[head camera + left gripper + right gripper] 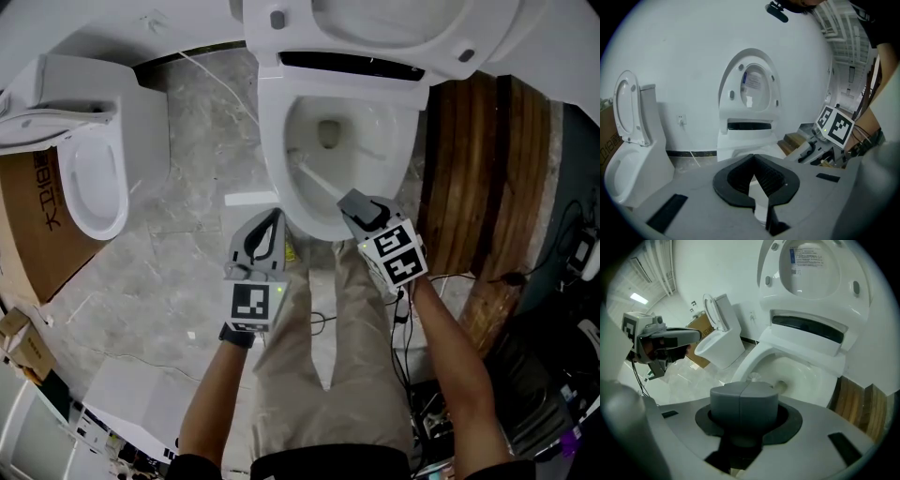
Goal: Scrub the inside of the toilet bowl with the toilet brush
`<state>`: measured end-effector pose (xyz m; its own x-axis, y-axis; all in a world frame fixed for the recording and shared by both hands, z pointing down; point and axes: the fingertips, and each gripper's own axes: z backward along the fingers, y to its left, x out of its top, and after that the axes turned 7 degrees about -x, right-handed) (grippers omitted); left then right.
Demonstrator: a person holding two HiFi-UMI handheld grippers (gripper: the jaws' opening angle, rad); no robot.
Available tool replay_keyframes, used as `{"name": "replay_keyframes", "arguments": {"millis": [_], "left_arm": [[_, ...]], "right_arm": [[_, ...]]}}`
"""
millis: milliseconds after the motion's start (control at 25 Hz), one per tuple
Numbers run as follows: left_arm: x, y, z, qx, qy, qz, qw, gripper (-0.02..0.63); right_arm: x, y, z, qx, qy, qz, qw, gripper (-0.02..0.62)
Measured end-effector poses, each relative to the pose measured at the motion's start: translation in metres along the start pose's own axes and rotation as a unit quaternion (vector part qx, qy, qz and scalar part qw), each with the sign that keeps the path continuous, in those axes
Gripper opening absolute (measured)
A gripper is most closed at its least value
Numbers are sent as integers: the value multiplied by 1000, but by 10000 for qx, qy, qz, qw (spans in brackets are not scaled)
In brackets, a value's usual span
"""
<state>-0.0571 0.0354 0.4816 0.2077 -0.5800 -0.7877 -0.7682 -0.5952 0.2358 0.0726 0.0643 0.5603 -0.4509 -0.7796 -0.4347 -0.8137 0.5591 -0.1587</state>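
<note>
The left gripper (273, 225) hangs clenched and empty just beside the front rim of the white ceramic toilet bowl (398, 141). The right gripper (354, 204) clamps the handle of the white plastic toilet brush (319, 180), whose head lies against the left inner wall; scrubbing seems under way, with the far and right walls probably left

Two toilets stand on the floor: the middle toilet (281, 131) at its far edge and the side toilet (94, 178) at its left edge. There is one toilet brush (314, 178). Two grippers show, the left gripper (267, 225) and the right gripper (354, 208). One cardboard box (28, 225) sits at the left edge. The wooden boards (478, 187) on the right are stacked too closely to count.
</note>
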Motion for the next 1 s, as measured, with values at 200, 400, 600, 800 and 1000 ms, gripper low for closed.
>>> {"name": "replay_keyframes", "arguments": {"millis": [200, 400, 600, 800, 1000], "left_arm": [[2, 2, 2, 2, -47, 39, 10000, 18], [-6, -4, 2, -111, 31, -9, 9999, 18], [-8, -5, 4, -100, 4, -12, 9999, 18], [-14, -7, 9, -85, 75, 15, 9999, 18], [-16, -8, 13, -84, 35, 61, 9999, 18]], "right_arm": [[7, -4, -4, -17, 28, 155, 9999, 158], [14, -7, -7, -60, 0, 240, 9997, 158], [25, -15, -15, -189, -136, 178, 9996, 158], [38, -21, -21, -375, -273, 22, 9989, 158], [52, -29, -31, -576, -381, 5, 9976, 158]]}}
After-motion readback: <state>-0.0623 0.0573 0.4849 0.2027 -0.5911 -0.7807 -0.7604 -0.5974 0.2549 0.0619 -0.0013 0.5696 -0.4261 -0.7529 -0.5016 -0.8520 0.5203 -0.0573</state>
